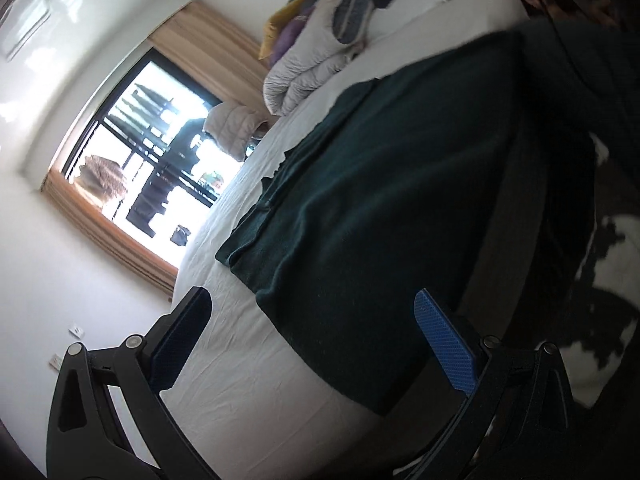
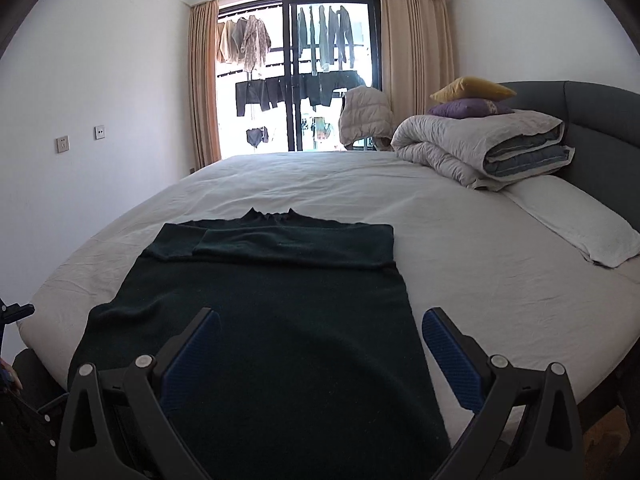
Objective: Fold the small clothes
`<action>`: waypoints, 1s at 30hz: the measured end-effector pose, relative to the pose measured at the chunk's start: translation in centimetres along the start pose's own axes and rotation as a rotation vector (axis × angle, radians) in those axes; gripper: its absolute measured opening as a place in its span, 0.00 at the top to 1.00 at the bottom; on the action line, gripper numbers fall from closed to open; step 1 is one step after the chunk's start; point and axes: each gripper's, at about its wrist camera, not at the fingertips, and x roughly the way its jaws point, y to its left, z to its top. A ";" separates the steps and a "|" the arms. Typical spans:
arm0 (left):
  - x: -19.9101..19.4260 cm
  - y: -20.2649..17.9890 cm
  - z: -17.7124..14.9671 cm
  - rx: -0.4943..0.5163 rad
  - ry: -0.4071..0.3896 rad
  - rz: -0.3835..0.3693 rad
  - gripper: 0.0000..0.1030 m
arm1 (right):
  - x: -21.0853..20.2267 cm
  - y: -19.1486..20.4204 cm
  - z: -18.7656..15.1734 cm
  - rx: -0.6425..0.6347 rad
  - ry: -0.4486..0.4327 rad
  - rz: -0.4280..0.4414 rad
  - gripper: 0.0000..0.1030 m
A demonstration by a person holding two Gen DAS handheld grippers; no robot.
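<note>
A dark green knit sweater [image 2: 272,300] lies flat on the white bed sheet [image 2: 480,264], collar at the far end, both sleeves folded across the chest. Its hem hangs over the near bed edge. My right gripper [image 2: 322,330] is open and empty, held just above the sweater's lower part. In the tilted left wrist view the same sweater [image 1: 380,200] shows from its side. My left gripper [image 1: 310,310] is open and empty, beside the sweater's edge over the sheet [image 1: 248,360].
A folded grey duvet [image 2: 480,148] with a purple [image 2: 468,109] and a yellow pillow [image 2: 472,89] sits at the bed's far right by the grey headboard [image 2: 600,120]. A white pillow [image 2: 576,220] lies in front of it. A window with hanging laundry [image 2: 296,72] is behind.
</note>
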 end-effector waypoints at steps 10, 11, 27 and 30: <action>2.8 -6.2 -4.7 0.457 0.009 0.124 0.00 | 0.0 2.0 -0.4 0.004 0.009 0.050 0.00; 3.5 -6.8 -5.0 0.500 0.009 0.142 0.00 | 0.1 2.2 -0.4 0.005 0.010 0.055 0.00; 3.9 -3.0 -3.3 0.340 -0.037 0.144 0.48 | -0.1 2.2 -0.5 0.014 0.010 0.066 0.02; 2.6 -2.2 -2.3 0.276 -0.045 0.089 0.62 | -0.2 2.4 -0.9 -0.023 0.024 0.075 0.03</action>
